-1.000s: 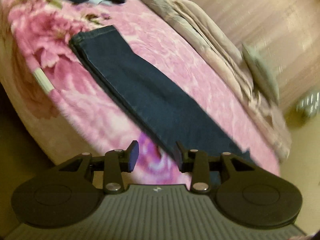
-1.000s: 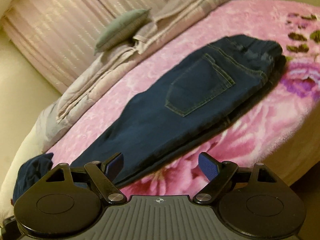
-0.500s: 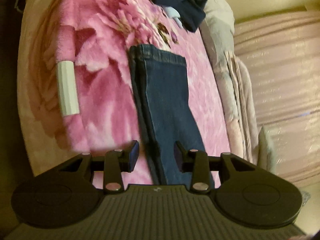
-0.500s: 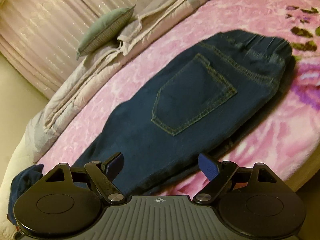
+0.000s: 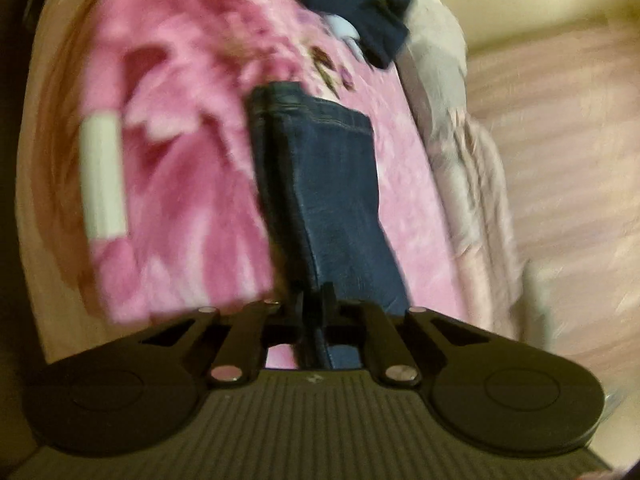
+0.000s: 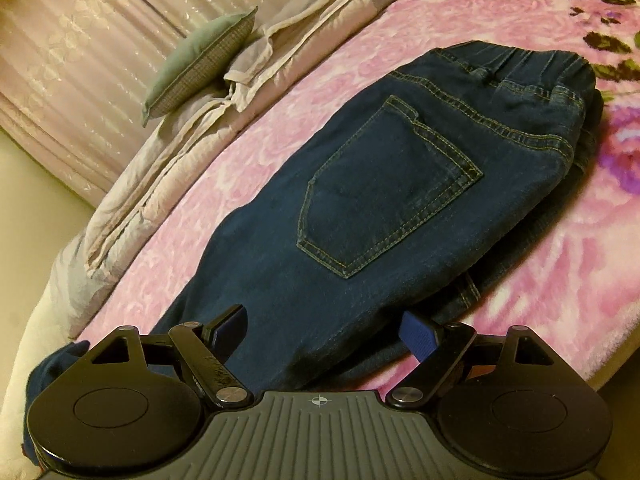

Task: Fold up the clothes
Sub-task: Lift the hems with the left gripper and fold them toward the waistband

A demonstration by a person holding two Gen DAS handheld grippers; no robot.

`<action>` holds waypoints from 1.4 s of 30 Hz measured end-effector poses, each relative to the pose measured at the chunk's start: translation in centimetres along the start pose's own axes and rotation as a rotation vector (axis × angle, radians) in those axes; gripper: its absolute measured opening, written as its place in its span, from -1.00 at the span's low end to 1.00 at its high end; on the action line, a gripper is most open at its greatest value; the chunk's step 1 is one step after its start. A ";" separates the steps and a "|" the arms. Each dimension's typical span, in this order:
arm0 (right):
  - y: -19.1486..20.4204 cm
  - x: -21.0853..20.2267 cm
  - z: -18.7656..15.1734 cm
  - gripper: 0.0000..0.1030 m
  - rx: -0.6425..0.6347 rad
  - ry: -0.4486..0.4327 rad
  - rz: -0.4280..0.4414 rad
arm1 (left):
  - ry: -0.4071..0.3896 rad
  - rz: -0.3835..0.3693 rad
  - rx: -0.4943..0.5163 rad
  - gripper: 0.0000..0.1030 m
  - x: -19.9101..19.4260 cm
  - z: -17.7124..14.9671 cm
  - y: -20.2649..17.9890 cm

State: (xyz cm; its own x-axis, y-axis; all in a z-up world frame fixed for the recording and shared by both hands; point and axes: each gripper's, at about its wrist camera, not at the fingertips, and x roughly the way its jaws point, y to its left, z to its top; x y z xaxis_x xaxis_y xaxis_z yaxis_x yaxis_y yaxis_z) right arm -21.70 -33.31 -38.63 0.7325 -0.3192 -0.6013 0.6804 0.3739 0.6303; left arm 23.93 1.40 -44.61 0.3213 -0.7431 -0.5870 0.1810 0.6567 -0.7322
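Observation:
Dark blue jeans [image 6: 384, 200] lie folded lengthwise on the pink floral blanket [image 6: 560, 272], back pocket up, waistband at the far right. In the left wrist view the jeans' legs [image 5: 332, 184] stretch away from me, hem at the far end. My left gripper [image 5: 316, 308] is shut on the near edge of the jeans' leg. My right gripper [image 6: 324, 332] is open, its fingers on either side of the jeans' near edge below the pocket, not closed on it.
A heap of dark clothes [image 5: 356, 4] lies at the far end of the blanket. A rumpled beige quilt [image 6: 200, 92] and a grey-green pillow [image 6: 200, 64] lie along the bed's far side by the curtain. A white label [image 5: 102, 176] sits on the blanket's edge.
My left gripper has swung to line up with the jeans' leg and closed on its edge. My right gripper has moved closer to the jeans and stays open.

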 end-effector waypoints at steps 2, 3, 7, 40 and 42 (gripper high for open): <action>-0.3 -0.4 0.1 0.65 0.004 -0.008 0.015 | -0.021 0.050 0.222 -0.94 -0.3 -0.2 -3.3; -0.4 -0.7 0.1 0.65 0.006 -0.014 0.017 | -0.032 0.074 0.333 -0.94 -0.5 -0.3 -4.9; -1.2 -1.7 0.3 0.65 0.026 -0.051 0.030 | -0.127 -0.036 0.751 -0.94 -2.9 -3.9 -12.7; 4.1 8.7 -0.6 -0.09 0.338 0.364 0.121 | 0.303 -0.272 0.945 -0.74 -3.9 -11.3 -12.5; 4.1 9.2 -0.7 -0.09 0.363 0.336 0.120 | 0.307 -0.269 0.935 -0.73 -3.6 -11.2 -12.2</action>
State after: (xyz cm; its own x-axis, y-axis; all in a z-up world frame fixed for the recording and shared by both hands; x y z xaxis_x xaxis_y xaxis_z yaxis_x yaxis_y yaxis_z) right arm -12.20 -34.08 -41.91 0.7985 0.0277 -0.6013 0.6000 0.0446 0.7988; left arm 10.19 -5.37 -37.48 -0.0653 -0.7956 -0.6023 0.9079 0.2031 -0.3666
